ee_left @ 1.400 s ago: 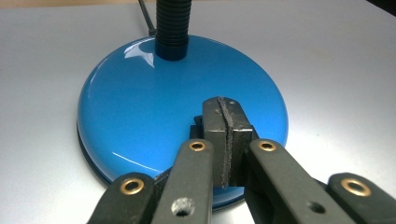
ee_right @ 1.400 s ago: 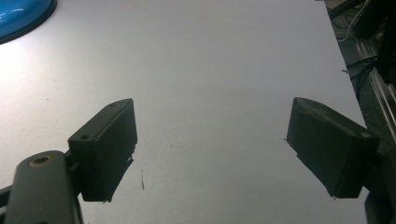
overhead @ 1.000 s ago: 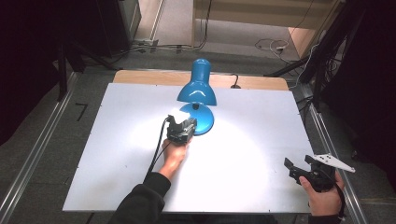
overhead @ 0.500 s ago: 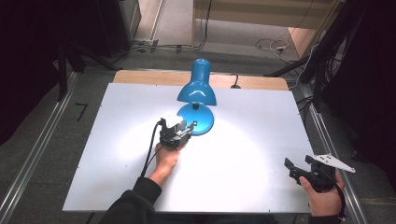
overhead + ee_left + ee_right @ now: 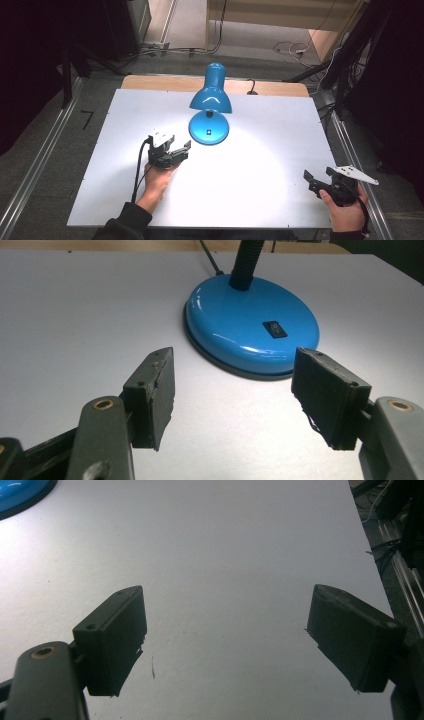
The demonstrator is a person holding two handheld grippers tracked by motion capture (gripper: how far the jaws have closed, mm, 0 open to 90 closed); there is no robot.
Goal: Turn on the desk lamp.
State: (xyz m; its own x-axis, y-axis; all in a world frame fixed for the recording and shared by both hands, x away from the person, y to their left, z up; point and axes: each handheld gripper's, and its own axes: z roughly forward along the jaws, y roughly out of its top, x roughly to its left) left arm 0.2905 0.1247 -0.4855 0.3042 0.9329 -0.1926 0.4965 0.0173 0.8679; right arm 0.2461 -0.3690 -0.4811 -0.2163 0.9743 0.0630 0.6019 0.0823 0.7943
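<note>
While the left claw [image 5: 232,400] stands spread and empty low in its own view, the lamp's base [image 5: 252,330] lies just beyond it at centre frame, resting on the tabletop [image 5: 80,305], not touched. The black switch [image 5: 275,329] sits on the near slope of that base, to the right of the stem. To do this well, I judge one jaw tip should come down squarely on the rocker, pressing straight down so the base does not skid. In the high view the lamp [image 5: 210,100] is at upper centre, lit, its shade [image 5: 210,97] over the base. The right claw [image 5: 320,176], also spread and empty, waits at lower right, well apart.
</note>
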